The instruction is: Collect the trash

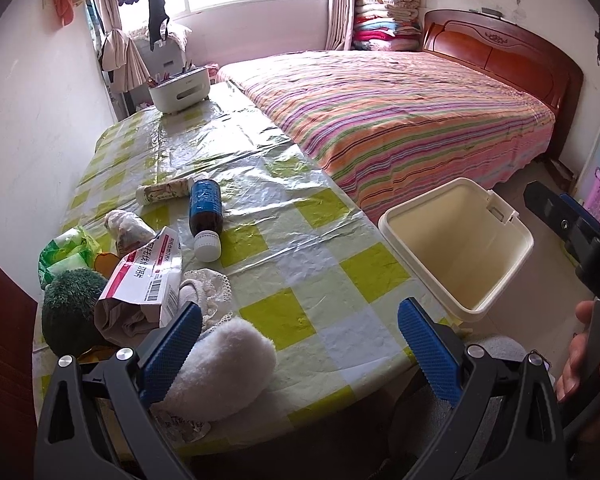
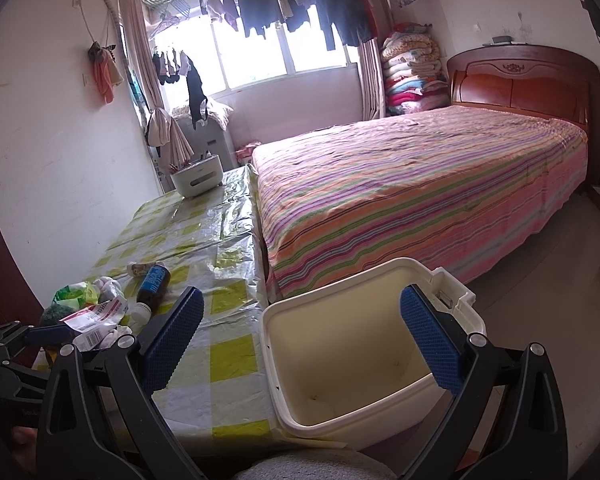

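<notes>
Litter lies on the checked table (image 1: 300, 272) at its near left: a brown bottle (image 1: 206, 210) on its side with a white cap, a white tube (image 1: 164, 192), a torn red-and-white medicine box (image 1: 148, 276), a crumpled wrapper (image 1: 126, 226), a green bag (image 1: 66, 254) and a white fluffy pad (image 1: 224, 368). My left gripper (image 1: 300, 356) hovers open over the near table edge, its left finger beside the pad. The cream bin (image 2: 356, 352) stands empty on the floor right of the table. Above the bin my right gripper (image 2: 300, 344) is open and holds nothing.
A dark green fuzzy ball (image 1: 70, 312) and lace cloth (image 1: 208, 284) sit among the litter. A white caddy (image 1: 180, 90) stands at the table's far end. A striped bed (image 1: 400, 120) adjoins the table. A hand (image 1: 580, 356) holds the other gripper at right.
</notes>
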Action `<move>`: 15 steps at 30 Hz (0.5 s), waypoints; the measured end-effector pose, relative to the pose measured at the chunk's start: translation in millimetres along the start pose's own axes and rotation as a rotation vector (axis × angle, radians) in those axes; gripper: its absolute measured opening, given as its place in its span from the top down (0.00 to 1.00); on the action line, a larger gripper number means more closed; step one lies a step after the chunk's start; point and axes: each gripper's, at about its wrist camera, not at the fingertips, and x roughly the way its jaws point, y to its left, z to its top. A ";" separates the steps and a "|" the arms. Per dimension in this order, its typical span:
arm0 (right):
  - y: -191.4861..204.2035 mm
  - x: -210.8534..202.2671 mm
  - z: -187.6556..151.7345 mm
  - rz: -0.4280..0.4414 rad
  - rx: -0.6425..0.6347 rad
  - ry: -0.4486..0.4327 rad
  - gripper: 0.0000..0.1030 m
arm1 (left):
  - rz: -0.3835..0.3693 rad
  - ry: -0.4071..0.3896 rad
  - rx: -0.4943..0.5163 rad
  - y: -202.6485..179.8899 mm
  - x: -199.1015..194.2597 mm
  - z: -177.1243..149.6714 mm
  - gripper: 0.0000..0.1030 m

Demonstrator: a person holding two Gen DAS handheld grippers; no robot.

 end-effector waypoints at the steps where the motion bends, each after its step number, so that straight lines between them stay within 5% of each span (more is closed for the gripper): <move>1: -0.4 -0.4 0.2 0.000 -0.001 0.001 0.06 | 0.000 0.000 -0.001 0.2 -0.6 -0.4 0.07; 15: -0.6 1.8 -2.2 0.010 0.005 0.019 0.06 | -0.008 0.015 -0.011 3.7 0.4 -3.6 0.07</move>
